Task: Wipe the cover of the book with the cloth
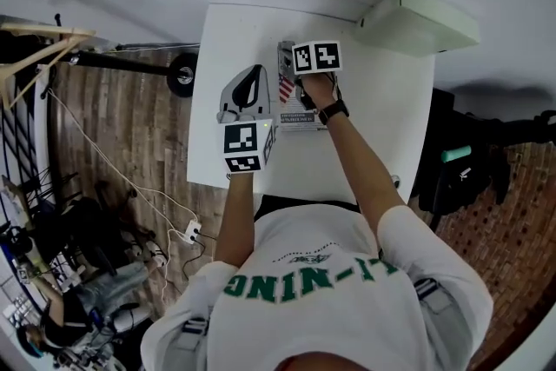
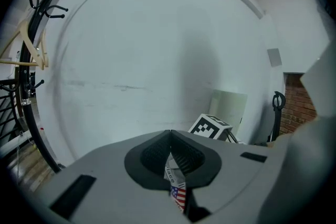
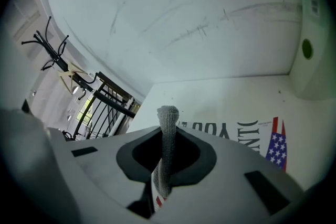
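The book (image 1: 292, 107), white-covered with a US flag print, lies on the white table (image 1: 382, 117) between my two grippers. My left gripper (image 1: 254, 72) stands at the book's left side. In the left gripper view its jaws (image 2: 170, 135) are shut, with a strip of the book (image 2: 178, 195) pinched between them. My right gripper (image 1: 304, 70) sits over the book's far end. It is shut (image 3: 167, 136) on a grey knitted cloth (image 3: 168, 115) that pokes up past the tips. Beyond it lies the book's cover (image 3: 247, 132).
A pale closed box (image 1: 415, 20) stands at the table's back right corner, against the wall. Left of the table are a bicycle wheel (image 1: 181, 74) and a power strip (image 1: 191, 232) on the wood floor. A dark chair (image 1: 460, 178) stands at the right.
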Demonstrator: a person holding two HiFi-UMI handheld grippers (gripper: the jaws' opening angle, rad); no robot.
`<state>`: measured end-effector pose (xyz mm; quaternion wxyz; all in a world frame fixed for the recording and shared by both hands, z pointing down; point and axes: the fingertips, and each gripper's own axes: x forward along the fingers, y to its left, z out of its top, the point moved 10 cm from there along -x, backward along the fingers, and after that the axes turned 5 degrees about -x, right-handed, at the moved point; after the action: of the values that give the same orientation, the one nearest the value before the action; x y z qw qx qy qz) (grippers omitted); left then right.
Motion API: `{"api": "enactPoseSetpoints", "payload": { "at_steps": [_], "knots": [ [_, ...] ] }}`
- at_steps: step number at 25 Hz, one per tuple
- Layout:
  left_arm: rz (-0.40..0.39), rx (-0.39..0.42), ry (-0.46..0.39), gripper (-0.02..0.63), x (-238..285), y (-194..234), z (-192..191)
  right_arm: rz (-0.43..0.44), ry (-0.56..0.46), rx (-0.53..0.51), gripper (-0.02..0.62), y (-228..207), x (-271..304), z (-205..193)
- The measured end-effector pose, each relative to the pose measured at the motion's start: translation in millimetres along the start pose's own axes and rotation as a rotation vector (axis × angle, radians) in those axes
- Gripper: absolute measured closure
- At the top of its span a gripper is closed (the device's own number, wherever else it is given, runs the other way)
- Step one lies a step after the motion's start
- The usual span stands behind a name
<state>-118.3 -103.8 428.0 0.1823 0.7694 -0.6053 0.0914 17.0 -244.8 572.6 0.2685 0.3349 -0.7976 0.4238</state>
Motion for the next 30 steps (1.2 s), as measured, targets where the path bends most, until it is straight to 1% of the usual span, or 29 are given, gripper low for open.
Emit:
{"api": "enactPoseSetpoints", "payload": {
  "at_steps": [2,5,9,12,18,22,25,27,28,30],
  "knots": [
    [0.011,-0.005,0.010,0.592,3,3,-3,0.004,0.036,-0.002,0.560,-3,15,0],
    [0.019,-0.006,0.021,0.592,8,3,-8,-0.020,0.079,-0.011,0.561,-12,30,-4],
    [0.013,-0.002,0.043,0.592,11,4,-12,-0.041,0.078,0.001,0.562,-18,32,-6],
    [0.003,-0.001,0.055,0.592,16,6,-15,-0.078,0.069,0.006,0.563,-30,23,-3],
    [-0.033,-0.002,0.064,0.592,30,-4,-14,-0.174,0.031,0.067,0.563,-89,-21,-5],
    [-0.045,-0.002,0.064,0.592,29,-8,-16,-0.226,0.019,0.076,0.563,-116,-46,-10],
    [-0.039,-0.005,0.060,0.592,25,-5,-15,-0.242,0.017,0.084,0.563,-119,-49,-9],
    [-0.028,-0.009,0.059,0.592,22,0,-16,-0.261,0.024,0.082,0.563,-114,-45,-9],
    [-0.020,-0.011,0.058,0.592,20,2,-17,-0.252,0.027,0.086,0.563,-108,-42,-9],
    [-0.005,-0.015,0.055,0.592,15,7,-17,-0.189,0.030,0.089,0.563,-85,-29,-12]
  ]
}}
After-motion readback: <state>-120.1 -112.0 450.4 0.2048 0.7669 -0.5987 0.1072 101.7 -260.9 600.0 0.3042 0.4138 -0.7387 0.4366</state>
